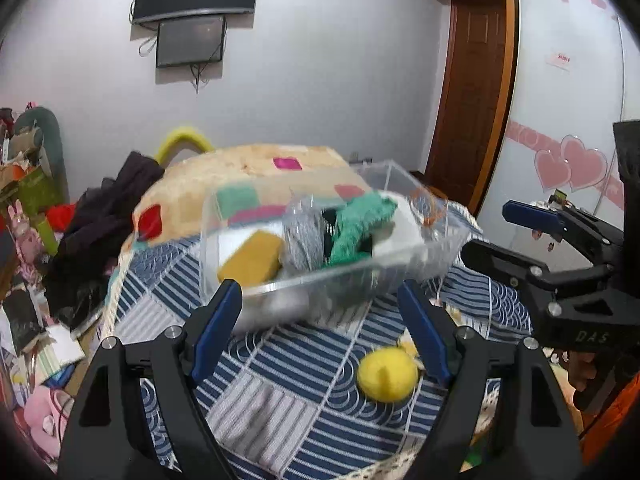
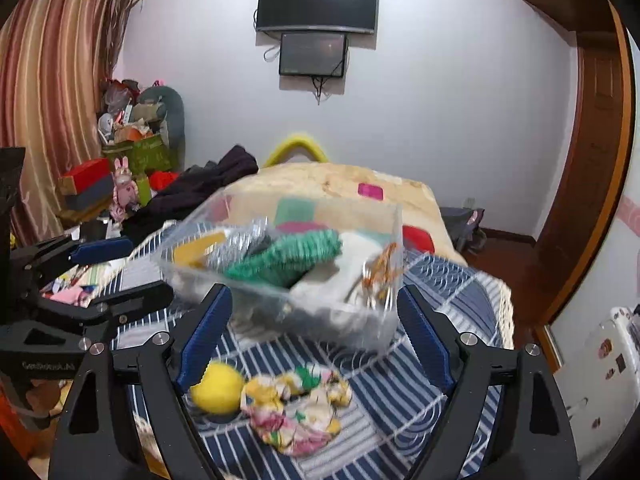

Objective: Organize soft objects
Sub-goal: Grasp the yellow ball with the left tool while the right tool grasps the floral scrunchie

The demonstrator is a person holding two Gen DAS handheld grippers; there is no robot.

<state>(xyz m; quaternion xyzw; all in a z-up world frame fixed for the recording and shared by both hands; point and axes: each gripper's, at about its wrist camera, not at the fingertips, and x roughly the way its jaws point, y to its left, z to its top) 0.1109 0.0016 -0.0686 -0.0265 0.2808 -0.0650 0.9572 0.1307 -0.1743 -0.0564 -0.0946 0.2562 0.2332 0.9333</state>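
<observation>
Grippers nearest: left gripper (image 1: 320,334) spread wide, nothing between the blue pads, same for right gripper (image 2: 314,338). Just beyond, on the striped blue cloth (image 1: 280,364), a yellow ball (image 2: 218,388) touching a crumpled floral cloth (image 2: 298,412); in the left view, that cloth almost wholly hidden behind a finger. Farther on, clear plastic box (image 1: 328,236) blurred, tilted, holding a yellow sponge (image 1: 252,258), green knit piece (image 2: 288,256), grey and white items hard to make out. Behind, patchwork blanket (image 2: 340,184), dark clothes (image 1: 104,216), wall screens (image 2: 316,4).
</observation>
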